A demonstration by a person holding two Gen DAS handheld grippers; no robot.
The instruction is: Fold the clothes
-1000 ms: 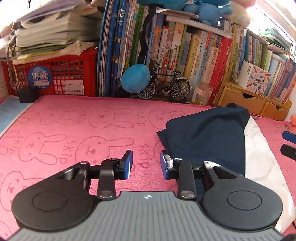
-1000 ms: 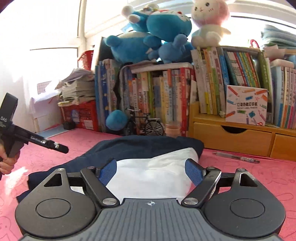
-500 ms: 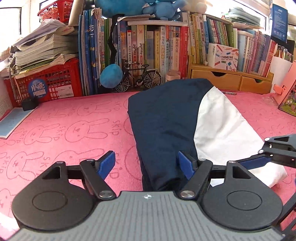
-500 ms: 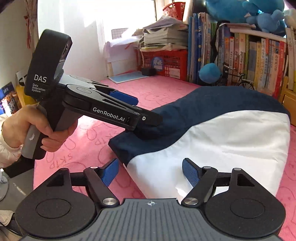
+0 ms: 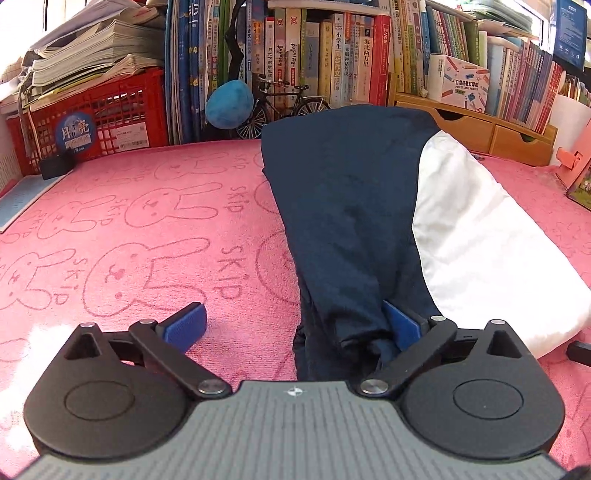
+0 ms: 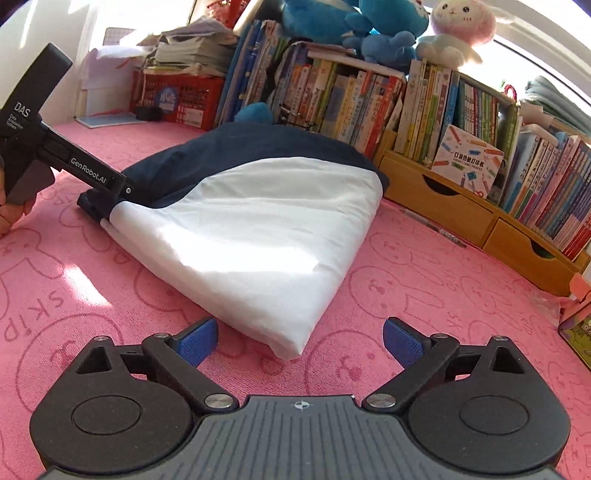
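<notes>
The left gripper [image 5: 291, 321] is opening wide, the navy end of the folded garment [image 5: 347, 206] lying between its jaws against the right pad [image 5: 400, 325], not pinched. The right gripper [image 6: 299, 341] is opening too, its jaws bare, with the garment's white corner just ahead of them on the pink mat [image 6: 424, 273].

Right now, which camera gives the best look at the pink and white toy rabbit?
The right wrist view. The toy rabbit sits on top of the row of books, fully in frame beside the blue plush toys. The left wrist view cuts off above the books, so the rabbit does not appear there at all.
</notes>
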